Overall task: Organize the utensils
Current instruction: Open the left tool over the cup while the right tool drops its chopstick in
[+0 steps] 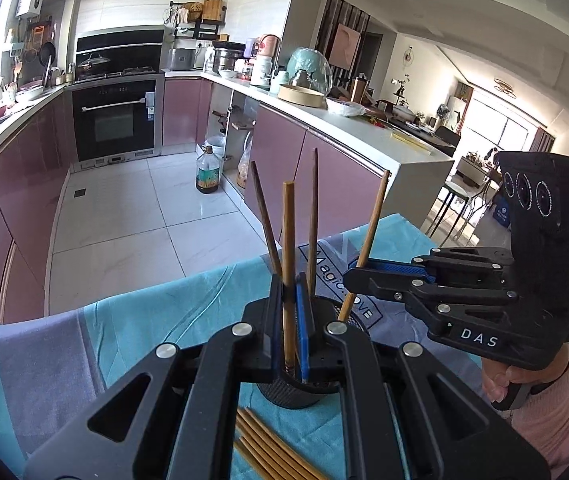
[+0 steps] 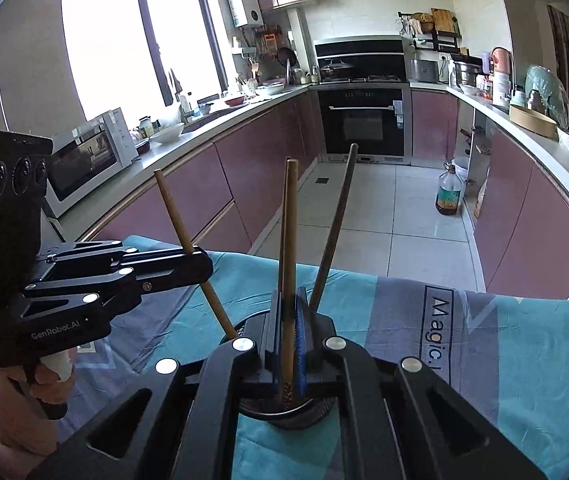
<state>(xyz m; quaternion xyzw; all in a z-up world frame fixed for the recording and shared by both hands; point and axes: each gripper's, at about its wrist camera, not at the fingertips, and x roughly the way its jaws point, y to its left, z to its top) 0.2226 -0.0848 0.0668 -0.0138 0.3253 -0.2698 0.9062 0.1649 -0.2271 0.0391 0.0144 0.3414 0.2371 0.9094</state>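
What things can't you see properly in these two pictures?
- Inside of the black mesh cup: hidden in both views by each camera's own gripper.
- Loose chopsticks on the tablecloth: the left gripper covers part, the left view's bottom edge cuts the rest.
- Tip of the right gripper's chopstick: hidden in the right view by the fingers.
- Tablecloth lettering: cut off by the right gripper in the right view.

Holder (image 1: 288,394) mostly hidden; loose chopsticks (image 1: 268,448) cut off.

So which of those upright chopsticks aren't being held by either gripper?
The two dark brown chopsticks stand free in the black holder. The two lighter ones are pinched: one by the left gripper, one by the right gripper.
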